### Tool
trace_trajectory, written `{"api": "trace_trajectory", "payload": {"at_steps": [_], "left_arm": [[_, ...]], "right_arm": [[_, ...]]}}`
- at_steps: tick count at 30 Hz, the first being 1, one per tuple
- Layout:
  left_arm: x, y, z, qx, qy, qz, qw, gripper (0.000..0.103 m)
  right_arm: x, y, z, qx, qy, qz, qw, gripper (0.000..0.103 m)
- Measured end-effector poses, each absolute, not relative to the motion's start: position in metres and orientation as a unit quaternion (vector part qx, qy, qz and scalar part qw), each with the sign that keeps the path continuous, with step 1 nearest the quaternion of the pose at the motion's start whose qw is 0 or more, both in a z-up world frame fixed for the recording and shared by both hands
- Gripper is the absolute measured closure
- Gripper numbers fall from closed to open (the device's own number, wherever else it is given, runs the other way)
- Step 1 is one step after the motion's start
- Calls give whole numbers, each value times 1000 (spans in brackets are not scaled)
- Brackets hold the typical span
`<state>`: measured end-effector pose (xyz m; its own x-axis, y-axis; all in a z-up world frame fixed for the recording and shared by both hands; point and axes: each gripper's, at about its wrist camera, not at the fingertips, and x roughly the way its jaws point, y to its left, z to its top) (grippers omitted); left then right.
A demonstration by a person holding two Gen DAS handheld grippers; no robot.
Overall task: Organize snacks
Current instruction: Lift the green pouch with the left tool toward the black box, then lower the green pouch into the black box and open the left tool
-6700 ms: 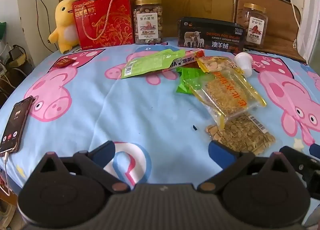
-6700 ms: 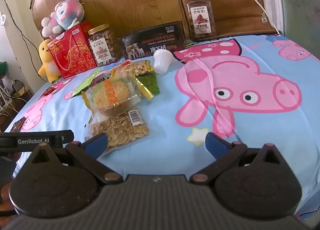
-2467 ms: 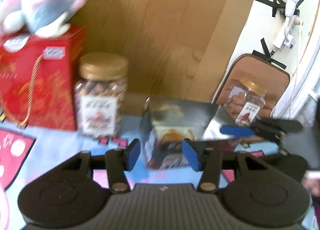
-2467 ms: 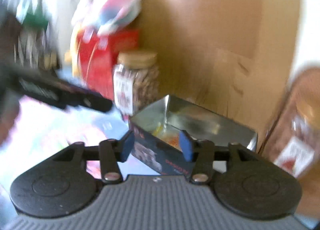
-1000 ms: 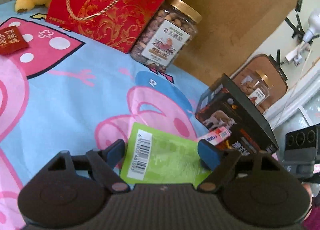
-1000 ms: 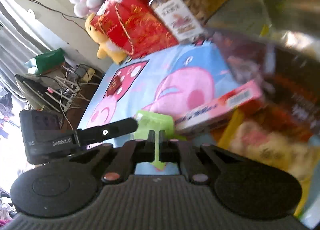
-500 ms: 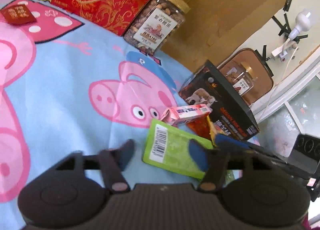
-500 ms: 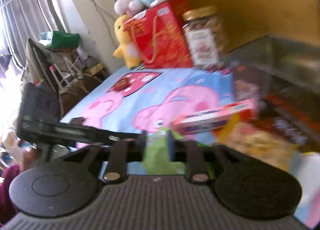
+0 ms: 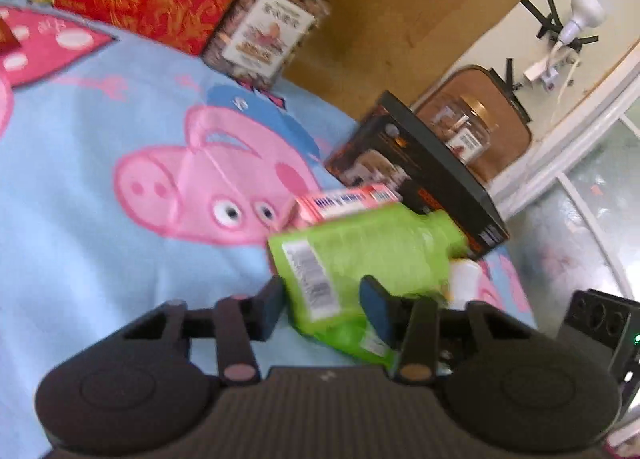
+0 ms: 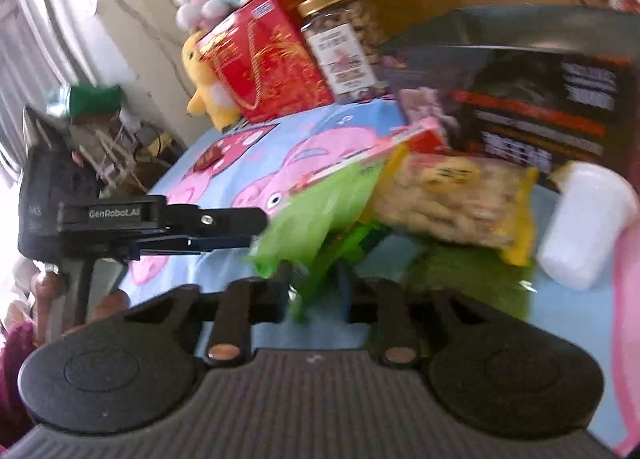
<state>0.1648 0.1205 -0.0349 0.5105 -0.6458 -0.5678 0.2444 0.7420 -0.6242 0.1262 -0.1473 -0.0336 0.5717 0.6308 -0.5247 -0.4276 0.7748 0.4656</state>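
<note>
I've got the green pouch (image 9: 360, 259) straddled by my left gripper (image 9: 324, 301), jaws just closing in on its barcode end, though the blur won't let me say the pads bite yet. My right gripper (image 10: 312, 287) comes at the same pouch (image 10: 316, 219) from its other end, jaws narrow and also just closing, a green edge between them; whether it's pinched I can't tell. Two grips make sense, I think: the pouch is floppy and would sag from one. The black box (image 9: 420, 179) sits at one o'clock from the pouch, mouth open in the right view, likely the bin for it. The pink carton (image 9: 344, 205) lies touching the pouch at twelve, the yellow bag (image 10: 452, 199) and white cup (image 10: 584, 223) at three, all waiting on the blanket (image 9: 120, 219).
</note>
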Motion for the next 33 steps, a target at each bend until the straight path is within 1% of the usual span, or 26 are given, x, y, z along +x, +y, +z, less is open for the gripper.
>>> {"api": "trace_trajectory", "payload": {"at_steps": [2, 4, 7, 9, 10, 13, 14, 16, 17, 18, 20, 23, 25, 26, 27, 29, 30, 33], "left_arm": [[162, 120, -35, -236, 416, -261, 838, 68], [163, 125, -37, -252, 420, -259, 833, 69], [168, 130, -36, -267, 424, -257, 826, 61], [173, 133, -35, -278, 422, -261, 822, 46], [175, 132, -35, -284, 422, -261, 820, 44], [182, 130, -34, -284, 420, -254, 824, 43], [183, 130, -34, -287, 420, -253, 823, 46], [186, 130, -37, -291, 424, -254, 819, 47], [186, 130, -39, -290, 424, -253, 820, 52], [187, 130, -39, -283, 423, -250, 824, 62], [188, 129, -39, -268, 424, -239, 832, 66], [191, 132, -41, -280, 426, -243, 825, 67], [189, 132, -42, -277, 422, -243, 828, 68], [188, 133, -41, -277, 421, -241, 829, 68], [187, 134, -41, -280, 422, -239, 828, 68], [181, 137, -36, -286, 421, -244, 826, 68], [178, 138, -32, -287, 417, -249, 825, 68], [167, 130, -6, -265, 388, -262, 843, 68]], "right_arm": [[121, -139, -28, 115, 332, 301, 887, 81], [117, -139, -27, 103, 325, 312, 887, 82], [116, -150, -27, 113, 332, 305, 885, 78], [116, -162, -25, 142, 327, 303, 884, 77], [119, -170, -25, 165, 324, 300, 882, 77], [130, -180, -24, 205, 324, 279, 880, 77], [135, -184, -24, 217, 322, 269, 881, 77], [141, -188, -24, 227, 316, 241, 889, 77], [145, -191, -23, 229, 309, 230, 894, 77], [150, -192, -24, 231, 309, 223, 895, 76], [161, -194, -34, 258, 329, 229, 879, 77], [172, -186, -50, 297, 369, 260, 841, 77], [169, -171, -49, 258, 357, 260, 859, 77], [167, -168, -48, 254, 356, 265, 859, 76], [166, -166, -47, 252, 352, 260, 863, 82], [161, -166, -41, 236, 338, 264, 872, 90], [156, -166, -37, 230, 329, 267, 876, 92], [143, -168, -18, 198, 289, 277, 895, 92]]}}
